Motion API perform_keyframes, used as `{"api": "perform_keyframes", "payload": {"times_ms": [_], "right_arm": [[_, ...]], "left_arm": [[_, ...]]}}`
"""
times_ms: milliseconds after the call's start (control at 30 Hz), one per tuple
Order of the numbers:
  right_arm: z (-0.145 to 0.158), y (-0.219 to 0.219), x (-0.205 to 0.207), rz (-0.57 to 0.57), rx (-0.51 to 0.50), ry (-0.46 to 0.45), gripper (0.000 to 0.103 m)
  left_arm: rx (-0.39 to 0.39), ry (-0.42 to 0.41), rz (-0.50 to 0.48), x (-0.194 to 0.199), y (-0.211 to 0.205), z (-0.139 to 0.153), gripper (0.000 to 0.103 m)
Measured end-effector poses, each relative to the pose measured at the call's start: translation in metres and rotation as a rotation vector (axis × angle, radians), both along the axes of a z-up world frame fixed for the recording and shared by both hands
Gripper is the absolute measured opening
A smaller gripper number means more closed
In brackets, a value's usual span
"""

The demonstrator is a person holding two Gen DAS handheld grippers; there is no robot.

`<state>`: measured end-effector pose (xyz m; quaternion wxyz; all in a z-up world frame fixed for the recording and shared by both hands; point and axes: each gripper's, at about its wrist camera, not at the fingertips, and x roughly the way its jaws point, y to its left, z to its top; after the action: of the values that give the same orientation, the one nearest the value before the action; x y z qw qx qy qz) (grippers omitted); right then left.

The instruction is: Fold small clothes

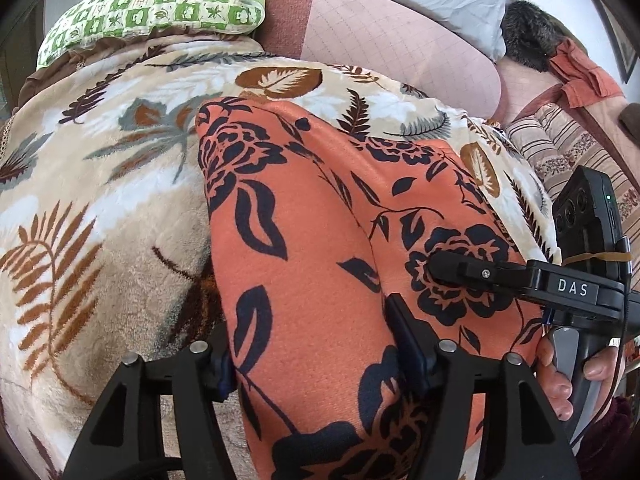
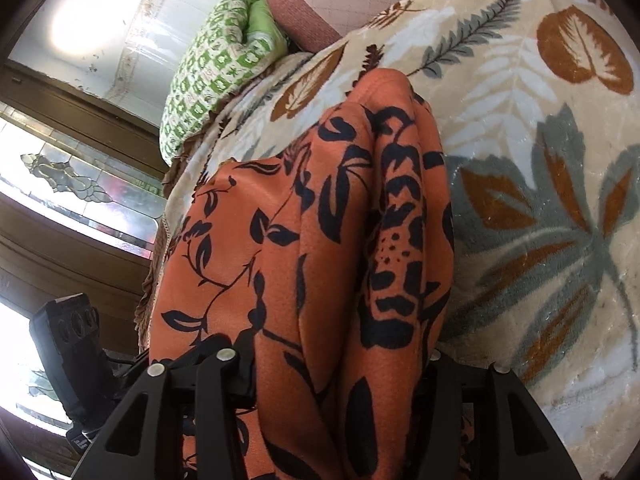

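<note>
Lying across the leaf-patterned blanket (image 1: 120, 208), the orange floral garment (image 1: 312, 240) runs between the parted jaws of the left gripper (image 1: 316, 356) and the right gripper (image 2: 340, 372) (pads not visibly pressing). Beyond it sits a green checked pillow (image 1: 160, 4).

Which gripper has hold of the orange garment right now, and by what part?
The orange floral garment runs between the fingers of the left gripper and the right gripper at its near end. The pads are hidden, so an actual grip cannot be told.
</note>
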<state>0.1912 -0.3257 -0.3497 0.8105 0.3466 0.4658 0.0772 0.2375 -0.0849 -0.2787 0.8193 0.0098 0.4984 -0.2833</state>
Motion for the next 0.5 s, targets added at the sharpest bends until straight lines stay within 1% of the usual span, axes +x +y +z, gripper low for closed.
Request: {"api": "perform_keyframes", "payload": {"times_ms": [100,200,500], "right_arm": [[-0.003,-0.003,0.001,-0.009,0.013,0.024,0.062],[-0.005,-0.006,0.001,-0.012,0.032,0.038,0.063],[-0.004,-0.009,-0.009,-0.025,0.036,0.049,0.065]], "left_arm": [[0.024,-0.019,0.001,-0.002,-0.001,0.000,0.072],[0.039,-0.033,0.008,-0.004,-0.002,0.001,0.074],[0.060,-0.070,0.031,-0.014,-0.001,0.003,0.074]]}}
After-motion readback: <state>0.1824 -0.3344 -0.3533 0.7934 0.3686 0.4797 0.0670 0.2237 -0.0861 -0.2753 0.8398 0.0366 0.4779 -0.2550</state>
